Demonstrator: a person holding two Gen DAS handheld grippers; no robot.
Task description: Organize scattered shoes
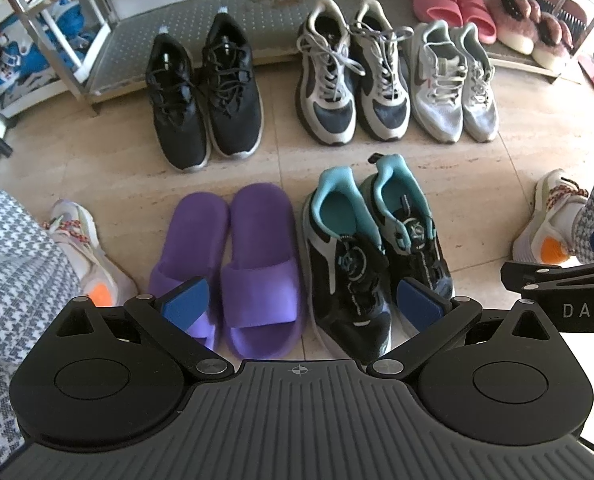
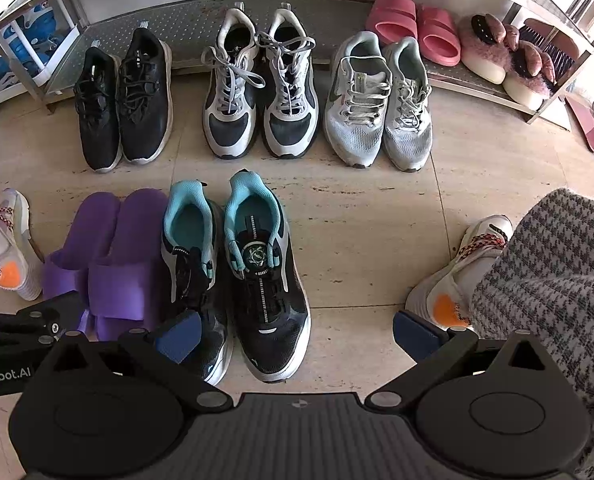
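The left gripper is wide open and holds nothing. It hangs over the purple slippers, which sit side by side on the tan floor. The right gripper is wide open too, with nothing in it. It hangs over the black and teal sneakers, just beside the slippers at their 3 o'clock. In a row at 12 o'clock stand the black sneakers, the gray and navy sneakers and the light gray sneakers, heels at the metal shoe rack. Pink slides and fluffy pink slippers sit on the rack at 1 o'clock.
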